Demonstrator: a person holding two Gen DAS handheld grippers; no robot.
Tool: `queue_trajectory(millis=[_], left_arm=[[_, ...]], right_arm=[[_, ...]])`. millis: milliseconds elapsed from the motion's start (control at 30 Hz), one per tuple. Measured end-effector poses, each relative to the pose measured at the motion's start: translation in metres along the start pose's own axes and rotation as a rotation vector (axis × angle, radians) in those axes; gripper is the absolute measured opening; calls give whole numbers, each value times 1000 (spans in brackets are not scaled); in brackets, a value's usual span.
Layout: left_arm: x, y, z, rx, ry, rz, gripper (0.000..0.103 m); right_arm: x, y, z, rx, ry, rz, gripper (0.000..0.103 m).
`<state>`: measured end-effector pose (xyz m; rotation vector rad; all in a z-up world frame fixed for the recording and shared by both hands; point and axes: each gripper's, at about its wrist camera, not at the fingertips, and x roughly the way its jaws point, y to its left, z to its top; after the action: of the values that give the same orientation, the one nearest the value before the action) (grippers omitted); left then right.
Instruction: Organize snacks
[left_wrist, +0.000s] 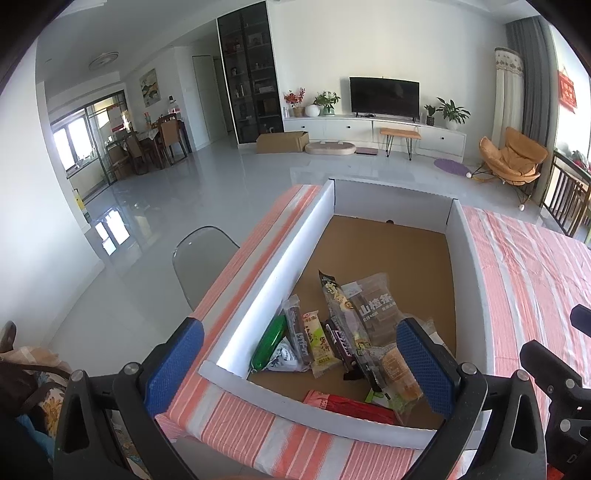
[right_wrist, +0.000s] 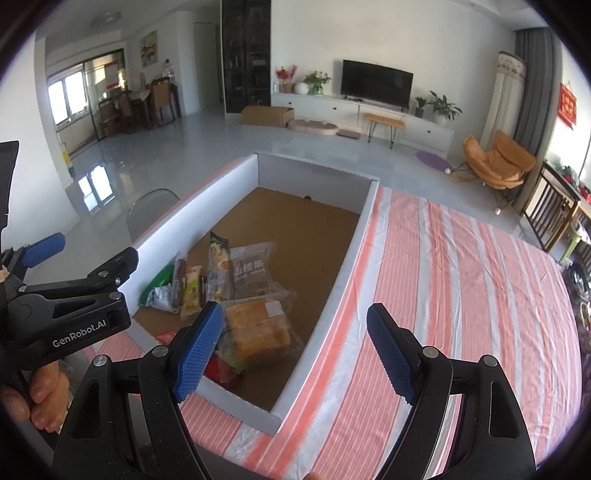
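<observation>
The box (left_wrist: 266, 280) sits on the tabletop (left_wrist: 524, 266), toward its left edge. The snack packets (left_wrist: 343, 332) lie inside the box, bunched at its near end.

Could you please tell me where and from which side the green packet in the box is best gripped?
Probably at the upper half of the green packet, coming from above with the jaws across its narrow width. It lies long and slim right beside the box's white left wall, its lower end overlapping a white wrapper, so a sideways approach from the left looks blocked.
</observation>
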<state>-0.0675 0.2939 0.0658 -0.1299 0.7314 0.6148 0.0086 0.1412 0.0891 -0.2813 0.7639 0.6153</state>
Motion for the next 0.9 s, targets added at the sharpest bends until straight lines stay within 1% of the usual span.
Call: queue_trajectory(millis=[900], left_arm=[[-1,3,1,-2,-2,-8,103]], right_arm=[[1,2,-2,-3,11,13,83]])
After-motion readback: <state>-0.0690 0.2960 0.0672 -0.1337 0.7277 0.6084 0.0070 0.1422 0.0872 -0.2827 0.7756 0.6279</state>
